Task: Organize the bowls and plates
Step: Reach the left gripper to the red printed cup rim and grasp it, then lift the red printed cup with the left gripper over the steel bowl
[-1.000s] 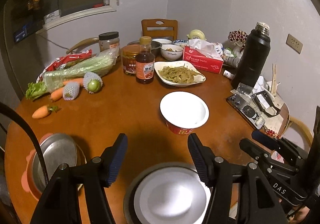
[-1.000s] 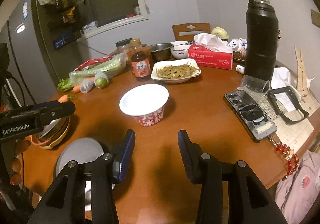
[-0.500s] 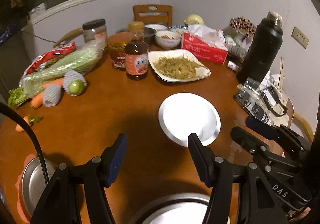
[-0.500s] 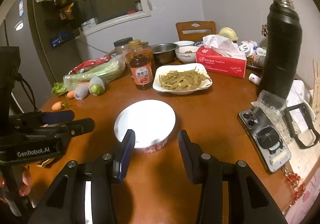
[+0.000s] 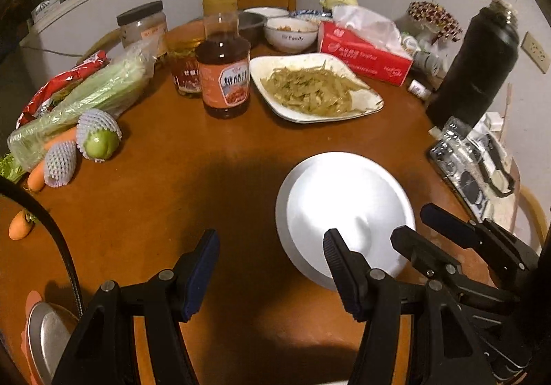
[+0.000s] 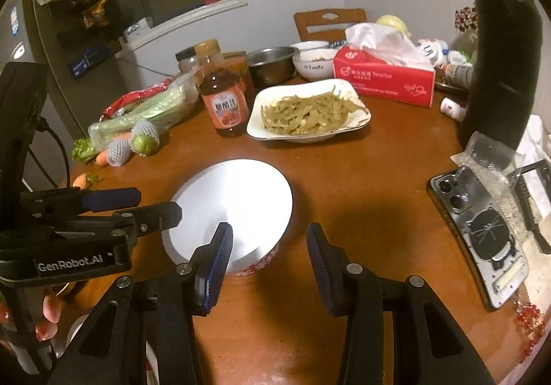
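Note:
A white bowl with a red patterned outside [image 5: 344,212] [image 6: 234,209] stands empty in the middle of the round wooden table [image 5: 172,206]. My left gripper [image 5: 272,268] is open, its right finger just over the bowl's near rim. My right gripper [image 6: 268,257] is open, its left finger over the bowl's near right rim. Each gripper shows in the other's view, the right one [image 5: 444,237] and the left one [image 6: 134,206]. A white plate of food [image 5: 316,92] [image 6: 310,113] lies farther back. A metal plate [image 5: 48,340] sits at the near left edge.
A sauce bottle [image 5: 225,64], jars, celery in a bag [image 5: 86,99], carrots and wrapped fruit are at the left. A small bowl [image 5: 291,33], a metal bowl [image 6: 272,64], a tissue box [image 5: 365,54], a black flask [image 5: 475,68] and a phone [image 6: 482,230] are at the back and right.
Both grippers have moved forward over the table to the white bowl. The grey plate that lay under the left gripper has dropped out of view.

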Demonstrator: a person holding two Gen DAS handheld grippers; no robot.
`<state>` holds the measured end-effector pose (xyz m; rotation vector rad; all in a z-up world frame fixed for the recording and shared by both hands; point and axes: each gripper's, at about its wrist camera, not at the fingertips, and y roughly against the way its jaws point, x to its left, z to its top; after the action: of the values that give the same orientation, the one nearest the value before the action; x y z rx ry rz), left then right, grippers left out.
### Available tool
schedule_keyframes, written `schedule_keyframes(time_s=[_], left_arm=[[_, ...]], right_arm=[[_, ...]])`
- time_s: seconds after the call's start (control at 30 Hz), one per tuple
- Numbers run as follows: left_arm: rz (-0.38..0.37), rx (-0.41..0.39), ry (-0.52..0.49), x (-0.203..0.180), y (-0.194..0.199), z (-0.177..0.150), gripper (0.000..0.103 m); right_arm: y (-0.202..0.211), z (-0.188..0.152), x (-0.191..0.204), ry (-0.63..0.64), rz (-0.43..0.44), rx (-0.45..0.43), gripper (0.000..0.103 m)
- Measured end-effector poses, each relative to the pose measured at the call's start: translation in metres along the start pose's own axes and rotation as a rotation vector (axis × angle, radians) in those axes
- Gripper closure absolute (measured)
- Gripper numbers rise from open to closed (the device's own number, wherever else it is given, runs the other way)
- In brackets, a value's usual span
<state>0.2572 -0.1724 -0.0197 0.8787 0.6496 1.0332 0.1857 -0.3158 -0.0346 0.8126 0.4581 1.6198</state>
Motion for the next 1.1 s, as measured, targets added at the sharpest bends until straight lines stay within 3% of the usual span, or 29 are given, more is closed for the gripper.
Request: schedule_keyframes(time_s=[0.43, 0.6, 0.67, 0.73, 1.1], left_arm=[[-0.041, 0.057, -0.001, 0.001, -0.029, 0.005, 0.043], [-0.091, 0.085, -0.023, -0.003, -0.034, 0.002, 0.058], [-0.109, 0.088, -0.037, -0.006, -0.034, 0.001, 0.070], [-0.128, 0.090, -0.040, -0.007, -0.032, 0.001, 0.074], [-0.129, 0.029, -0.036, -0.005, -0.003, -0.002, 0.074]], right_arm=[[-0.025, 0.003, -0.002, 0.015, 0.024, 0.039, 0.058], [-0.028, 0.003, -0.001, 0.023, 0.035, 0.038, 0.066], [-0.027, 0.003, 0.001, 0.030, 0.040, 0.036, 0.069], [-0.026, 0.003, 0.004, 0.035, 0.038, 0.035, 0.071], [-0.006, 0.007, 0.017, 0.050, 0.032, -0.008, 0.073]])
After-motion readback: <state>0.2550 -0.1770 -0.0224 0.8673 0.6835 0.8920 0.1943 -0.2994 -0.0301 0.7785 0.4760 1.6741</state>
